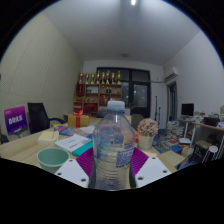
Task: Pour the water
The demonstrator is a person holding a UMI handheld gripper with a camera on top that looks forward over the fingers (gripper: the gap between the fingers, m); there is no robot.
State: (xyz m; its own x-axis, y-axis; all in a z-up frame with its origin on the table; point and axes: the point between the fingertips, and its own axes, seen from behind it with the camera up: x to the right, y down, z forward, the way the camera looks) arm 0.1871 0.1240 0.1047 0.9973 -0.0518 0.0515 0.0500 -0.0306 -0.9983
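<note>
The gripper [110,168] is closed on a clear water bottle [112,145], both purple pads [86,160] pressing its sides at about mid-height, so the bottle stands upright between the fingers with its cap still on top. Held this way, level and near the body's middle, it seems ready to be carried and tipped rather than set down. The likely target is the pale green bowl [53,157], on the table [30,150] just beside the left finger. Papers [72,142] lie beyond the bowl, and a patterned cup [147,130] stands near the bottle on the other side. A dark chair [40,115] and shelves [100,90] stand well behind. The cap would need removing before any water flows.
</note>
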